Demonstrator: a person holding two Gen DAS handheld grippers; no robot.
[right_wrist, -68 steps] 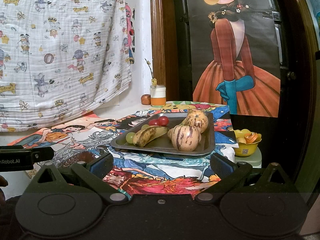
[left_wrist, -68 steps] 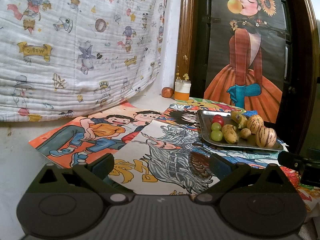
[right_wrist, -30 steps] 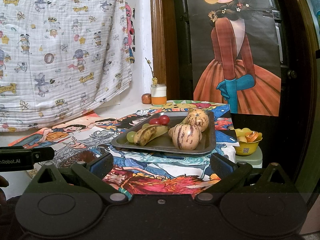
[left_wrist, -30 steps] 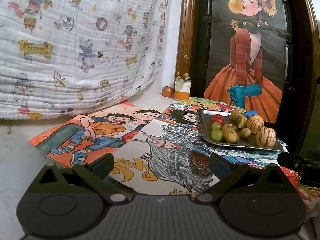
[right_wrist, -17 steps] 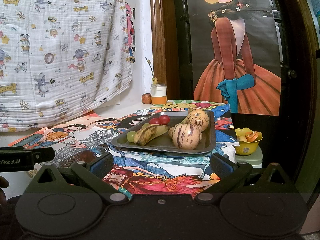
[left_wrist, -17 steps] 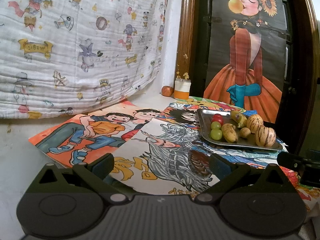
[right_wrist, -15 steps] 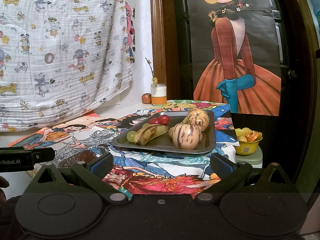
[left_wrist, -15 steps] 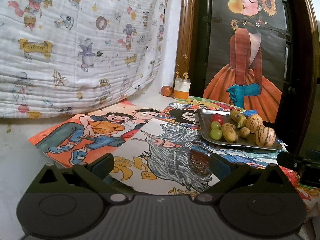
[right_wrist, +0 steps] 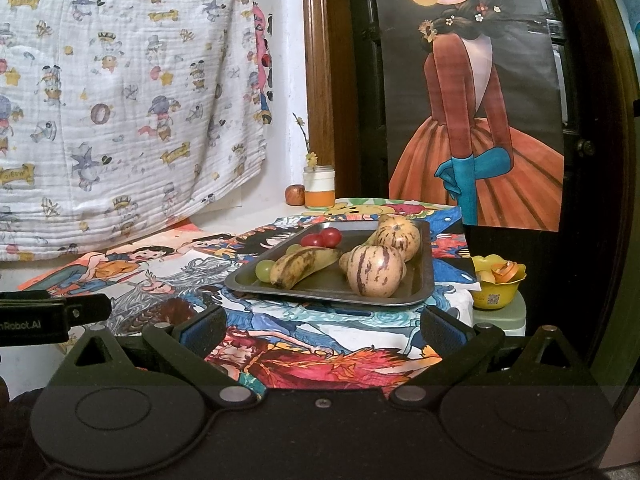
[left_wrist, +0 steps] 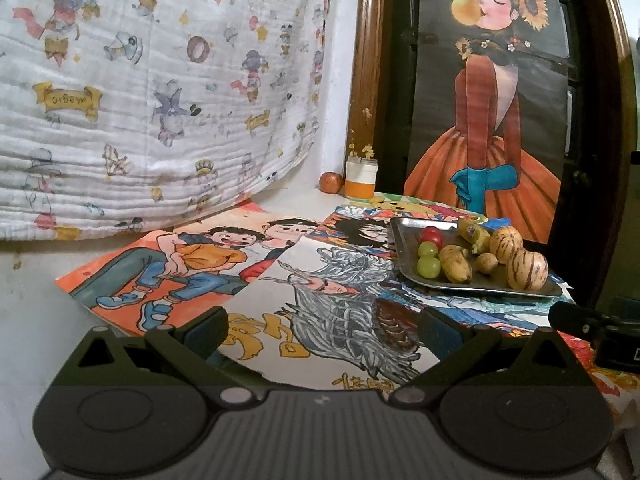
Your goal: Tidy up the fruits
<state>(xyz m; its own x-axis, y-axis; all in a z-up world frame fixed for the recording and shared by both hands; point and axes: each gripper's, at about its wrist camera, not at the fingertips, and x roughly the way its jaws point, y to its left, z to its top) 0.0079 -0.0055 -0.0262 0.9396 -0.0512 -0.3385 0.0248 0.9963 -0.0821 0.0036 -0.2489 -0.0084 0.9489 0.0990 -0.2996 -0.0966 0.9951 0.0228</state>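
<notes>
Fruits sit together on the metal tray (right_wrist: 424, 280) at the desk's (left_wrist: 32, 280) right end: two bananas (right_wrist: 298, 266), two striped melons (right_wrist: 374, 270), red tomatoes (right_wrist: 322, 237), green grapes (left_wrist: 428, 267). One apple (left_wrist: 330, 182) stays apart by the jar (left_wrist: 360, 179). Left tongs (left_wrist: 324, 326) and right tongs (right_wrist: 322, 326) are both spread and empty, short of the tray. This fits either fruit gathered already or fruit awaiting sorting.

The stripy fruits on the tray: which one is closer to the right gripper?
The front striped fruit, near the tray's front edge beside the spotty banana. The other striped fruit sits behind it, farther from the right gripper.
</notes>
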